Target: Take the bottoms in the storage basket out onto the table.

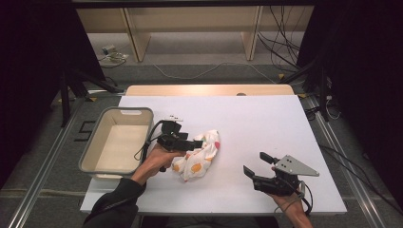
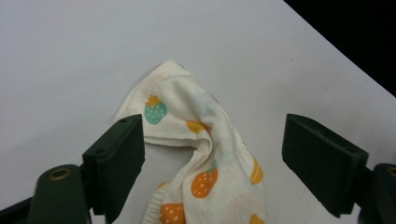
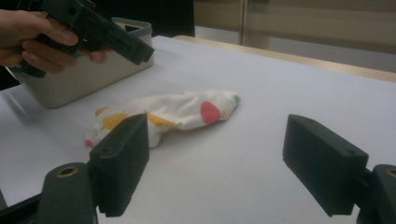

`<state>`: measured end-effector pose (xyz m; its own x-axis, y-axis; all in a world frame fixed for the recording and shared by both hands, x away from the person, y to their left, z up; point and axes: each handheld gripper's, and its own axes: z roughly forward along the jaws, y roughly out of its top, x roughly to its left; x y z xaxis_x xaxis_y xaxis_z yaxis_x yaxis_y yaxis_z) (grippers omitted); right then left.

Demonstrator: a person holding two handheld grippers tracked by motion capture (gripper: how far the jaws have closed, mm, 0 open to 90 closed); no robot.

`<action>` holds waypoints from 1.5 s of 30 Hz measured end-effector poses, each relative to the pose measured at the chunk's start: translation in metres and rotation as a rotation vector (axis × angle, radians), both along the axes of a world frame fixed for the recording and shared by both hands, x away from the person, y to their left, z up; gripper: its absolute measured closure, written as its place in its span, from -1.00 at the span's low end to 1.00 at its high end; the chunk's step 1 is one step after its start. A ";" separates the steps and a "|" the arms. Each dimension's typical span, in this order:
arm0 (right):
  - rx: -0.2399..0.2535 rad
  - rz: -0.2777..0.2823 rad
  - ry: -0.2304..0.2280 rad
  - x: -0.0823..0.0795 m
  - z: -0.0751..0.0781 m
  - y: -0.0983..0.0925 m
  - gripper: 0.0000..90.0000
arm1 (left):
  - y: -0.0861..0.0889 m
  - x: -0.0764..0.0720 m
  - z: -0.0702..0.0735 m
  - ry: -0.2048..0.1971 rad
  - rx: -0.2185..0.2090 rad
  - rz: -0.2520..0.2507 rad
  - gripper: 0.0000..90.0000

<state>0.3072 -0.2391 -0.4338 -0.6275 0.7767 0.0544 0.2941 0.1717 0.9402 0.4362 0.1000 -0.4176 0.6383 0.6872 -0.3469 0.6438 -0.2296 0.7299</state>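
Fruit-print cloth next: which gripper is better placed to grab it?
Left. The left gripper hangs open right over the fruit-print cloth, which lies between its jaws in its own view. The right gripper is open too, but stands well off with bare table between.

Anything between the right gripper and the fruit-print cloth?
No. High view shows bare white table between the right gripper and the crumpled fruit-print cloth.

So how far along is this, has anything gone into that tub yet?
Nothing looks done: the grey tub is empty. The fruit-print cloth lies crumpled on the white table. The left claw is open over it; the right claw is open, apart. Presumably grabbing and moving remain.
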 end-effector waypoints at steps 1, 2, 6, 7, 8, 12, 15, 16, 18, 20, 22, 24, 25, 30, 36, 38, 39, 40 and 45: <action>0.000 0.001 0.001 0.000 0.000 0.000 -0.47 | 0.000 -0.001 0.001 -0.005 -0.002 0.001 -0.55; 0.000 0.002 0.001 0.000 0.000 0.000 -0.47 | 0.001 -0.001 0.002 -0.015 -0.003 0.001 -0.55; 0.000 0.002 0.004 0.000 0.000 0.000 -0.47 | 0.002 -0.002 0.002 -0.036 -0.016 0.005 -0.56; 0.004 0.001 0.007 0.000 0.000 0.000 -0.47 | 0.002 -0.003 0.002 -0.037 -0.021 0.005 -0.56; 0.005 0.001 0.006 0.000 0.000 0.000 -0.47 | 0.002 -0.003 0.002 -0.040 -0.026 0.005 -0.57; 0.007 0.001 0.008 0.000 0.000 0.000 -0.47 | 0.003 -0.005 0.004 -0.052 -0.034 0.000 -0.58; 0.007 0.001 0.009 0.000 0.000 0.000 -0.47 | 0.003 -0.006 0.005 -0.062 -0.041 0.001 -0.58; 0.008 0.001 0.009 0.000 0.000 0.000 -0.47 | 0.003 -0.007 0.005 -0.071 -0.049 0.000 -0.58; 0.007 0.001 0.009 0.000 0.000 0.000 -0.47 | 0.003 -0.009 0.006 -0.080 -0.052 -0.001 -0.59; 0.007 0.003 0.008 0.000 0.000 0.000 -0.47 | 0.003 -0.009 0.007 -0.088 -0.051 -0.004 -0.59; 0.007 0.004 0.007 0.000 0.000 0.000 -0.47 | 0.003 -0.010 0.007 -0.091 -0.054 -0.005 -0.59; 0.005 0.006 0.006 0.000 0.000 0.000 -0.47 | 0.004 -0.011 0.007 -0.098 -0.058 -0.004 -0.59; 0.005 0.006 0.006 0.000 0.000 0.000 -0.47 | 0.004 -0.011 0.007 -0.098 -0.058 -0.004 -0.59; 0.005 0.007 0.005 0.000 0.000 0.000 -0.47 | 0.005 -0.013 0.007 -0.119 -0.068 -0.001 -0.59; 0.005 0.006 0.006 0.000 -0.001 0.001 -0.47 | 0.007 -0.015 0.008 -0.146 -0.081 0.010 -0.59; 0.004 0.007 0.004 0.000 -0.001 0.001 -0.47 | 0.009 -0.015 0.008 -0.153 -0.083 0.011 -0.59; 0.005 0.006 0.006 0.000 -0.001 0.001 -0.47 | 0.010 -0.015 0.008 -0.152 -0.089 0.015 -0.59; 0.006 0.006 0.007 0.000 -0.001 0.001 -0.47 | 0.011 -0.016 0.009 -0.155 -0.096 0.018 -0.59; 0.005 0.007 0.009 -0.001 -0.001 0.001 -0.47 | 0.013 -0.018 0.010 -0.171 -0.111 0.014 -0.59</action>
<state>0.3066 -0.2377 -0.4343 -0.6327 0.7717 0.0640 0.3013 0.1692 0.9384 0.4179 0.1134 -0.4080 0.6847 0.6605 -0.3081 0.5110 -0.1337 0.8491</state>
